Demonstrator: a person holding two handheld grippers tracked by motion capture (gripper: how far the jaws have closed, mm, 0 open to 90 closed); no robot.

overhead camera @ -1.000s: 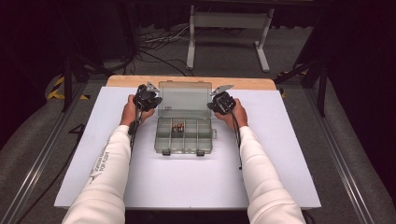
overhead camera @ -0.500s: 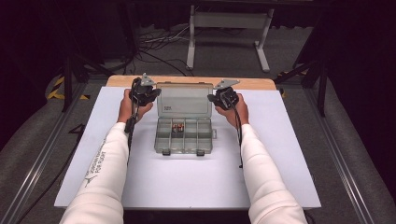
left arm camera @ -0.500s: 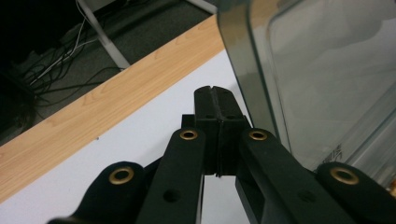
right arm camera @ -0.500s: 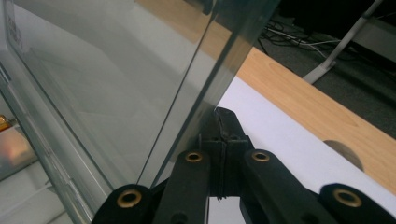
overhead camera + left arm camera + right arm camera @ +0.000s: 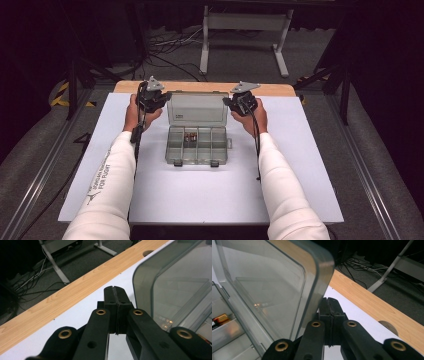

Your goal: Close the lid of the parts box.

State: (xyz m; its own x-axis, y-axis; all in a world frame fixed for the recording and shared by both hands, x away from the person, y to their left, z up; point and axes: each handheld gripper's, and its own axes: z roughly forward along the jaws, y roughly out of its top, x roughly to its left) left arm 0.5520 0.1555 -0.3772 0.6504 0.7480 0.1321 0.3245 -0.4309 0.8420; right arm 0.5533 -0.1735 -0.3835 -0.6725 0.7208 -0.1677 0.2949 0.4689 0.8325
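White long sleeves (image 5: 111, 185), the left one lettered in black. Each black claw (image 5: 115, 293) shows brass rivets. A grey three-cornered plate (image 5: 154, 84) tops each, trailing a black cable (image 5: 257, 145).

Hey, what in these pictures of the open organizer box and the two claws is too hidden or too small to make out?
- High view: the small items in the box are too small to identify.
- Right gripper view: the lid hides most compartments; an orange item is cut off by the edge.
- Left gripper view: whether the shut left claw touches the lid is unclear.

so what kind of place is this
Probably a lab or recording workspace, not a home: a white table with a clear compartment box, loose cables on grey carpet, and dark surroundings with a metal equipment stand behind.
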